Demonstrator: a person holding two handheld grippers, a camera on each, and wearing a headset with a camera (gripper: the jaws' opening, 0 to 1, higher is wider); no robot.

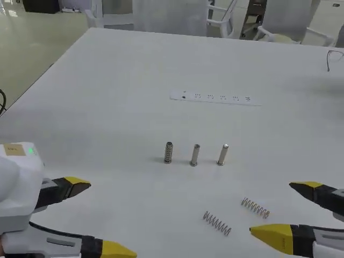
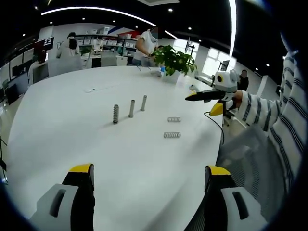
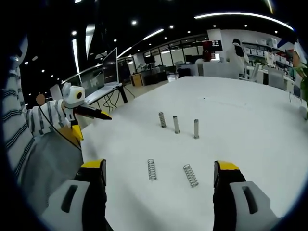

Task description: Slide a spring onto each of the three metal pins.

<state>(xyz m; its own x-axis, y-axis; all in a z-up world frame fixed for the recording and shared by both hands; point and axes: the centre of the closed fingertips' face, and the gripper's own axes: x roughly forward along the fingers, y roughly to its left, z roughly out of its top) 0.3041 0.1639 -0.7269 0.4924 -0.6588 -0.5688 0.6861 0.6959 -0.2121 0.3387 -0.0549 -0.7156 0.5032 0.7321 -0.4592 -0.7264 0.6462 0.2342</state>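
Three metal pins stand upright in a row on the white table. The left pin wears a spring. The middle pin and the right pin are bare. Two loose springs lie nearer me, one to the right and one closer in. My left gripper is open at the lower left, well short of the pins. My right gripper is open at the lower right, its yellow tips just right of the loose springs, holding nothing.
A white power strip lies flat behind the pins. Chairs stand along the far table edge and a dark cable shows at the right. A potted plant sits on the table's far side, with people beyond it.
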